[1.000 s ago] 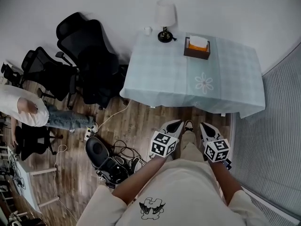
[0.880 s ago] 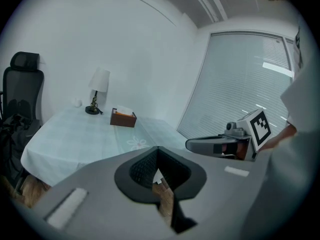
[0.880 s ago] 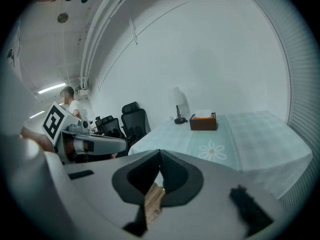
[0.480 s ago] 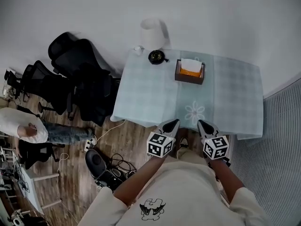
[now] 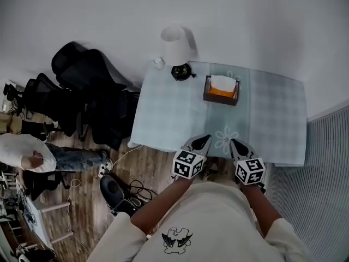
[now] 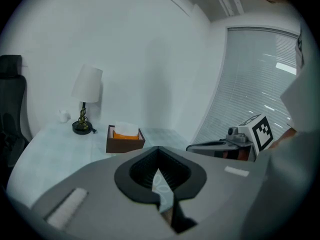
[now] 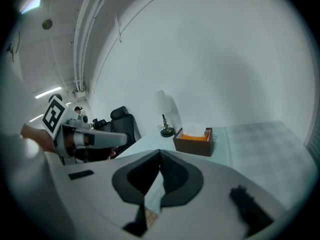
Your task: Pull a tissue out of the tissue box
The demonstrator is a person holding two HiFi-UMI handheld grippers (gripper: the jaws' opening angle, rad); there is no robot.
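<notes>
The brown tissue box (image 5: 221, 90) with an orange lining and a white tissue sticking up stands at the far middle of the table (image 5: 169, 113), which has a pale blue checked cloth. Both grippers are held side by side over the table's near edge, well short of the box. My left gripper (image 5: 204, 140) is shut with nothing in it, and so is my right gripper (image 5: 234, 143). In the left gripper view the box (image 6: 125, 139) lies ahead and slightly left of the closed tips (image 6: 158, 149). In the right gripper view the box (image 7: 194, 140) lies ahead and slightly right of the closed tips (image 7: 160, 152).
A white-shaded lamp (image 5: 175, 47) and a small white cup (image 5: 158, 62) stand at the table's far left corner. Black office chairs (image 5: 90, 94) crowd the left side. A seated person (image 5: 30, 153) and cables with gear (image 5: 117, 192) are on the floor side. Blinds (image 5: 324, 162) run along the right.
The whole view has moved up to the table. Both grippers, which were over the wood floor, now reach over the table's near edge, still shut and side by side.
</notes>
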